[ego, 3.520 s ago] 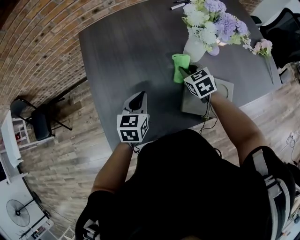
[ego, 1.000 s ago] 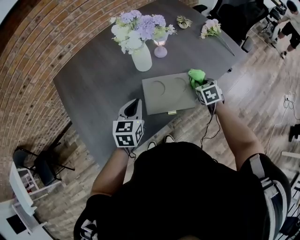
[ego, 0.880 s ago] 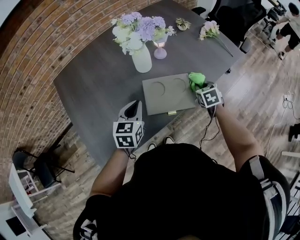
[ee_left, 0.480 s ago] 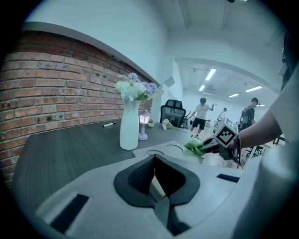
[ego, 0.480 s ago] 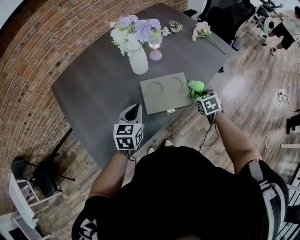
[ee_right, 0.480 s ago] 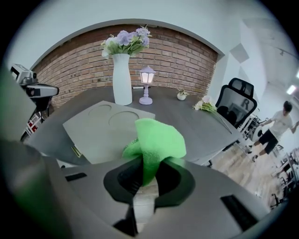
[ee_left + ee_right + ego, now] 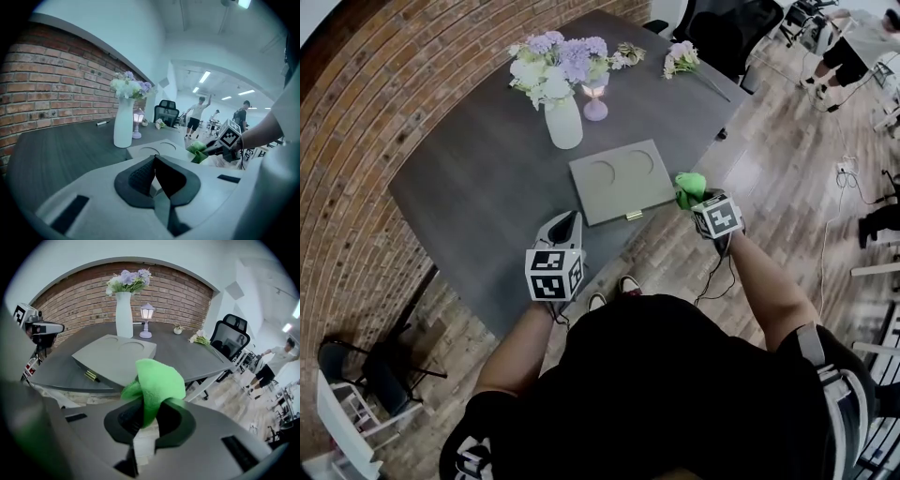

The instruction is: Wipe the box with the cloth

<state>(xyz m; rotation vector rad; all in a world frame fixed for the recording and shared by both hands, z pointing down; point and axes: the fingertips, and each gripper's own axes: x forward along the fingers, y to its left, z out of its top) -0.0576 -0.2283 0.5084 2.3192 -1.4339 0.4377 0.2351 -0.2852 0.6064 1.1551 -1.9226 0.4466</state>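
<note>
The table (image 7: 469, 178) lies ahead of both grippers. On it is the flat grey box (image 7: 621, 180), ahead and right of the left gripper (image 7: 564, 225) and ahead and left of the right gripper (image 7: 149, 420). The right jaws pinch the green cloth (image 7: 157, 383), held just off the box's near right corner, not touching it. The left jaws are together, empty. With no contact now, wiping looks paused or finished.

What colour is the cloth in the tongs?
Bright green. The cloth shows best in the right gripper view, pinched by the right tongs.
</note>
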